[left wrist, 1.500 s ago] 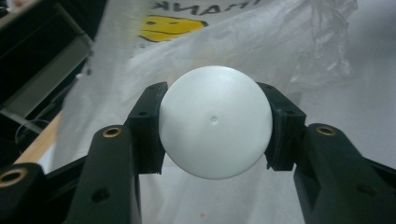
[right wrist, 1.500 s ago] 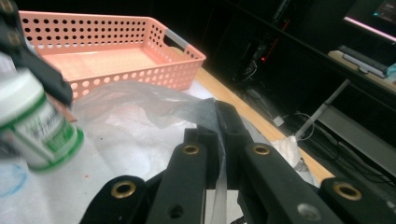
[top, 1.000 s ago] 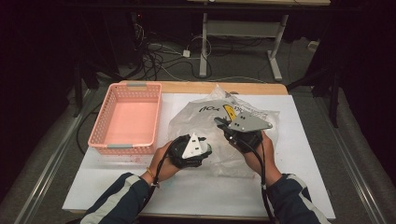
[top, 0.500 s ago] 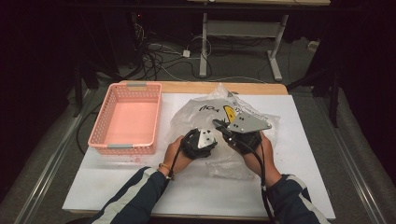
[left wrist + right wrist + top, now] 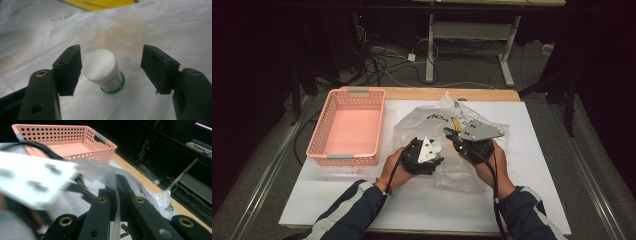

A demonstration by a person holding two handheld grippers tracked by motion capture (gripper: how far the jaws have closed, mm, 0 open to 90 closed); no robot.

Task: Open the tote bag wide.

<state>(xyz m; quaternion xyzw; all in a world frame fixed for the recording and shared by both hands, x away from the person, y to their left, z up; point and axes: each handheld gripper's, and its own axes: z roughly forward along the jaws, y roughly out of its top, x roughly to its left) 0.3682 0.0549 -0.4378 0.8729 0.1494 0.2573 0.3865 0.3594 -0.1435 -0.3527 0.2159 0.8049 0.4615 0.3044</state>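
A clear plastic bag point(image 5: 447, 125) with black print lies on the white table top. My right gripper point(image 5: 448, 132) is shut on a fold of the plastic bag point(image 5: 105, 173) and lifts it. Inside the plastic bag point(image 5: 162, 27), my left gripper point(image 5: 111, 66) is open around a small bottle point(image 5: 103, 68) with a white cap and a green base; the bottle lies close to the left jaw. In the high view the left gripper point(image 5: 424, 155) sits under the bag's near edge. Something yellow point(image 5: 100, 3) lies deeper in the bag.
A pink perforated basket point(image 5: 346, 127) stands empty at the table's left, also the pink basket point(image 5: 67, 142) in the right gripper view. The white board point(image 5: 532, 150) reaches the wooden table edge point(image 5: 412, 94) at the back. Cables and desk legs lie on the floor beyond.
My left gripper has moved right and forward, in under the bag's near edge. The right gripper has held its place, keeping the bag lifted.
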